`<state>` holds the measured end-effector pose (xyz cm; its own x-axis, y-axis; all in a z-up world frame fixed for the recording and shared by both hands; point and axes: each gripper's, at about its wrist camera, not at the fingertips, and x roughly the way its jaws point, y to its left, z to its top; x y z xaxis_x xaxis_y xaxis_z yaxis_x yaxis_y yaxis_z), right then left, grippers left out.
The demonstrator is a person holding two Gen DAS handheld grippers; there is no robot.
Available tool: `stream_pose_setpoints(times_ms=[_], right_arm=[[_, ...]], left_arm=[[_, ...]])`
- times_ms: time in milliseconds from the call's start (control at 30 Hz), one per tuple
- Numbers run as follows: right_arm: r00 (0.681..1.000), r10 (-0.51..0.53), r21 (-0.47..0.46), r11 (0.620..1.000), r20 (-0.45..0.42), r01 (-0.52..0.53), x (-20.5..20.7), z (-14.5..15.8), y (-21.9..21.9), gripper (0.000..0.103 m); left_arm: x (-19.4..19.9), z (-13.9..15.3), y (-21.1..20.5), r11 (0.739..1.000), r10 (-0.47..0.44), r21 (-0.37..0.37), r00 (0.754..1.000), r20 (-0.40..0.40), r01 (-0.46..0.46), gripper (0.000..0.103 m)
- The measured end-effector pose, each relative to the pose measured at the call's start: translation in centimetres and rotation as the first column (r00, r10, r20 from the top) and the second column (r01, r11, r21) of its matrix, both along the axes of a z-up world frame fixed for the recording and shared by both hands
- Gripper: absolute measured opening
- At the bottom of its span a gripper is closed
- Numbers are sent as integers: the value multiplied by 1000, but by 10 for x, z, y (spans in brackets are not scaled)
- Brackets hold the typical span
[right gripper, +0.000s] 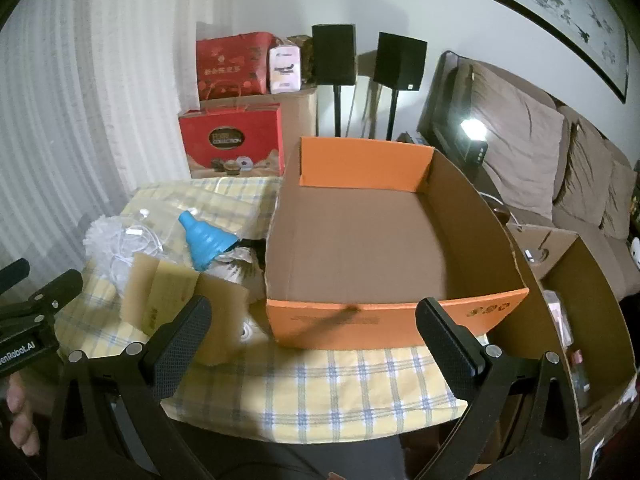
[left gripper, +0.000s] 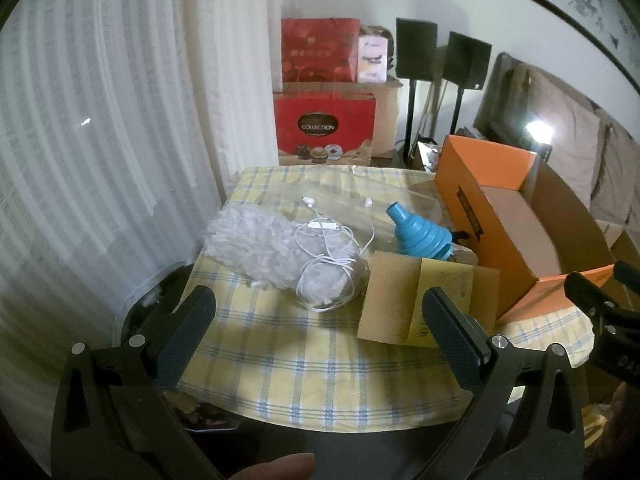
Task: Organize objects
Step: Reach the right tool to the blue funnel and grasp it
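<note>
Both my left gripper [left gripper: 320,328] and right gripper [right gripper: 314,338] spread, empty. Blue funnel [left gripper: 420,236] lies just left of orange box [right gripper: 400,320] (light, rubbery); I'd pinch its narrow spout.

Left claw [left gripper: 320,328] gapes above earphones [left gripper: 332,256], funnel [left gripper: 420,236], orange box [left gripper: 480,196].

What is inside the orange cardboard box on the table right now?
Nothing shows inside the orange box: the right wrist view looks straight in and its brown floor is bare. The strip just behind the near wall is hidden. The blue funnel and earphones lie outside, on the tablecloth.
</note>
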<state>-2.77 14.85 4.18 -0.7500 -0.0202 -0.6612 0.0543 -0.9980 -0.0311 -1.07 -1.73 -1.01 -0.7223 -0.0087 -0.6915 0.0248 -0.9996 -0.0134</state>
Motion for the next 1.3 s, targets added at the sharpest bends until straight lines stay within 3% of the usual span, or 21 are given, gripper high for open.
stream_pose_setpoints(times_ms=[300,633,800,1100,1300], right_arm=[[1000,25,5,1000,-8,-25,-6,0,-6,103],[993,115,-29,993,-18,-115,-19,1,-23,103],[987,156,2,988,-44,-156,-30,6,-37,102],[960,279,-27,960,8,-279,-68,1,-68,80],[942,327,-63,945,76,-322,-98,-15,-85,70]], left_arm=[[-4,1,-11,1000,8,12,1000,-5,-8,103],[-16,-4,-51,996,63,65,998,-10,-63,103],[-23,-8,-68,994,90,65,996,-6,-89,103],[-36,-17,-84,989,25,148,1000,17,-27,103],[-56,-18,-68,982,-62,180,997,37,55,89]])
